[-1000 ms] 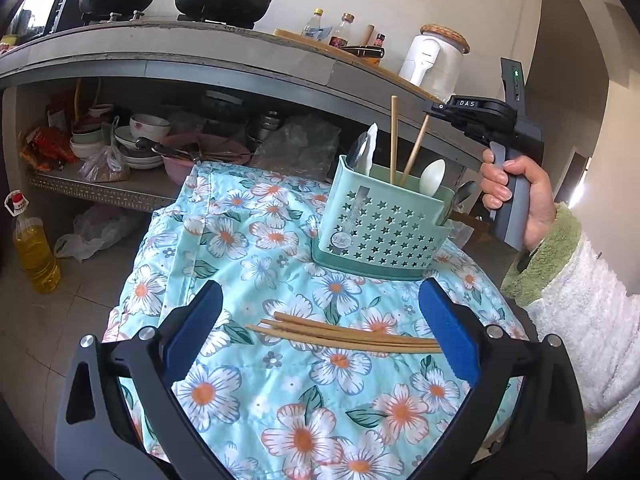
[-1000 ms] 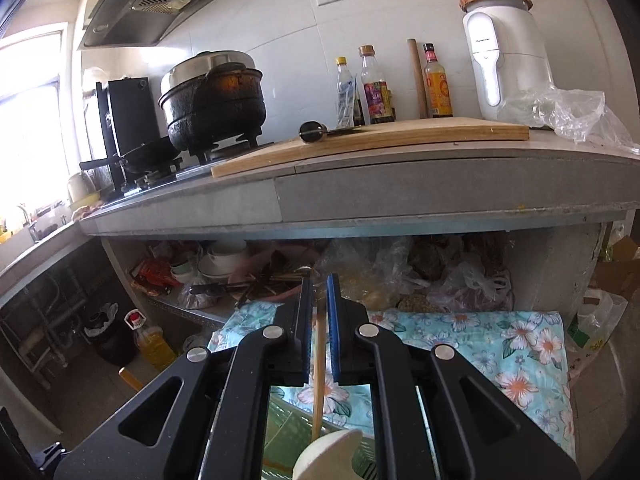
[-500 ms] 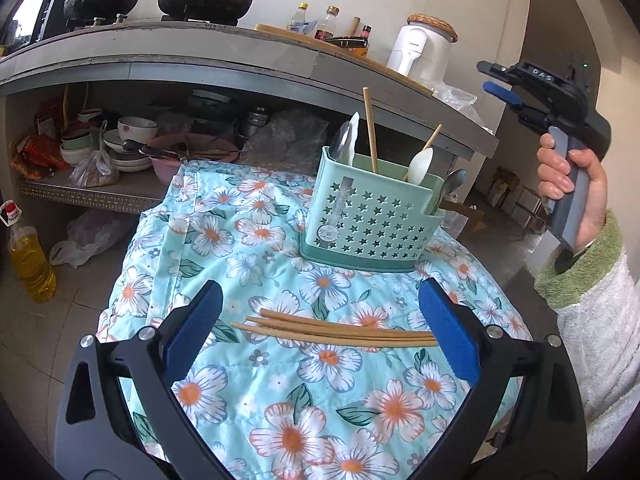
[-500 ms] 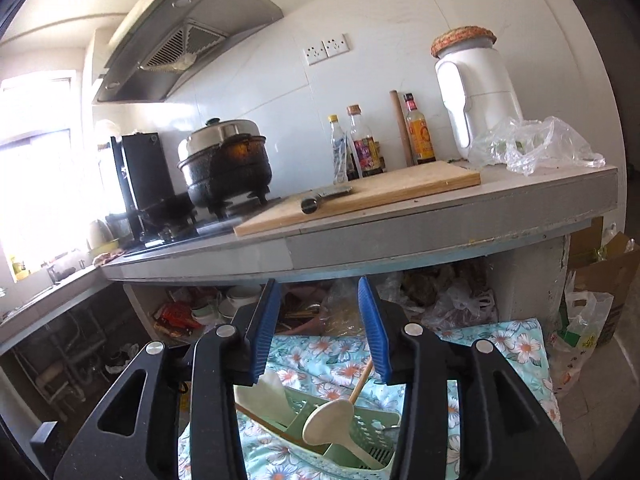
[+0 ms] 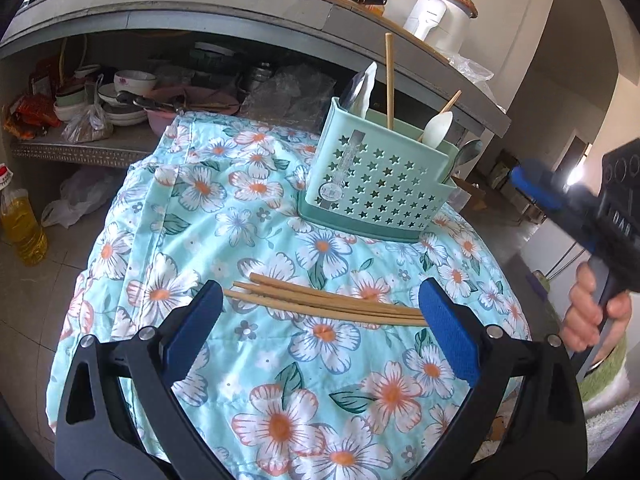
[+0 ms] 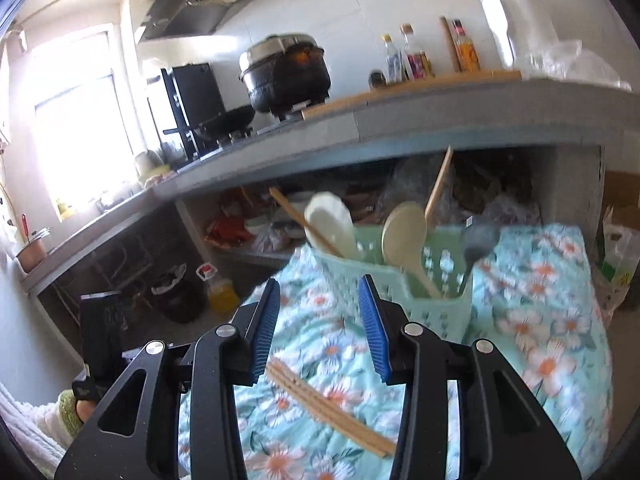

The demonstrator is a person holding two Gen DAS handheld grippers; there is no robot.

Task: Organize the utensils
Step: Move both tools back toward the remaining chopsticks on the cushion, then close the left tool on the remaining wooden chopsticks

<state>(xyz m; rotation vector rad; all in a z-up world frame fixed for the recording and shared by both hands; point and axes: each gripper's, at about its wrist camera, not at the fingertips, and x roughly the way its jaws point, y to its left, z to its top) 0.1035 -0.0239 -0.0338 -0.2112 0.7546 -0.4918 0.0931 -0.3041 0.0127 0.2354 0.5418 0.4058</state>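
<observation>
A mint-green star-holed utensil holder (image 5: 376,184) stands on the floral cloth (image 5: 256,240); it also shows in the right wrist view (image 6: 424,280). It holds spoons (image 6: 404,236) and two upright chopsticks (image 5: 389,80). Several wooden chopsticks (image 5: 320,300) lie on the cloth in front of it, seen also in the right wrist view (image 6: 328,408). My left gripper (image 5: 320,320) is open and empty just before the loose chopsticks. My right gripper (image 6: 320,332) is open and empty above the cloth, to the right of the holder (image 5: 536,188).
A grey counter (image 6: 440,116) with a black pot (image 6: 286,72), bottles and a white appliance (image 5: 436,24) runs behind. Bowls and bags (image 5: 120,100) fill the shelf under it. An oil bottle (image 5: 20,228) stands on the floor at left.
My right gripper opened, left a chopstick standing in the holder, and drew back down and right. My left gripper stayed open and moved slightly closer to the loose chopsticks.
</observation>
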